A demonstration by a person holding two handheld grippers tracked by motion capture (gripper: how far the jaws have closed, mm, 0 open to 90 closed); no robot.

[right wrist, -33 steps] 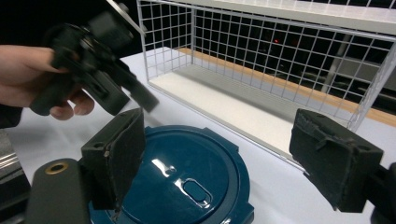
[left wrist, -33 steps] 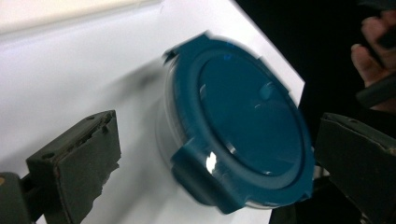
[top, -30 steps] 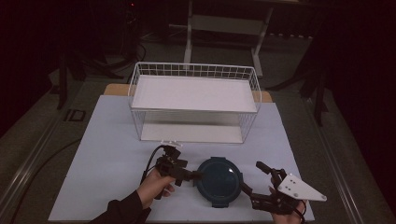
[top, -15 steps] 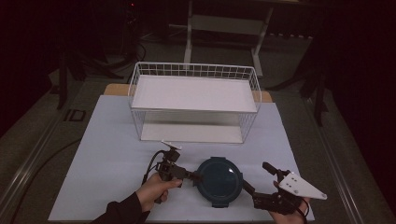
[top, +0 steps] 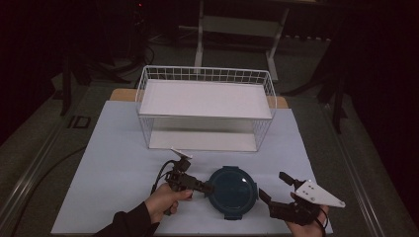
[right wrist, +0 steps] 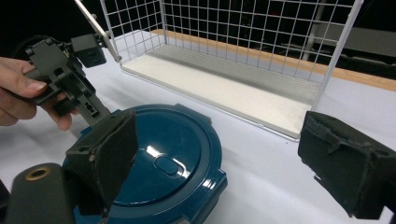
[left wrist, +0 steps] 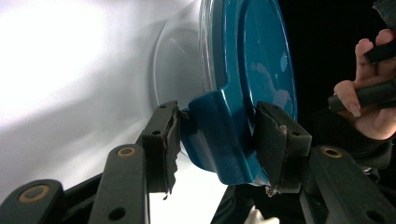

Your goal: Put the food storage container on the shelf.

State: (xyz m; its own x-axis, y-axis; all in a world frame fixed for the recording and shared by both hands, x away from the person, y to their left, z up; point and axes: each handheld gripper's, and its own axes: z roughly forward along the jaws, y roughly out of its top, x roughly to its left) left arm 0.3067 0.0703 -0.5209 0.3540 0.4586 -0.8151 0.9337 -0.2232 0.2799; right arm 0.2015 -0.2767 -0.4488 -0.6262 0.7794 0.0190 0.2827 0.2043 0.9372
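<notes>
— Since the wire basket [top: 205, 106] is the biggest thing on the counter [top: 113, 163], where does the container sit from there?

— In front of it, near the counter's front edge: a round, dark teal lidded container [top: 232, 188], glossy, with a small oval button at the lid's centre and latch tabs at the rim.

— And the grippers?

— The left gripper [left wrist: 217, 140] has its fingers clamped on a latch tab at the container's left side. The right gripper [top: 274, 189] stands just beside it, fingers wide apart, holding nothing.

— Any writing?

— None readable on the lid, so far as the glare allows.
</notes>
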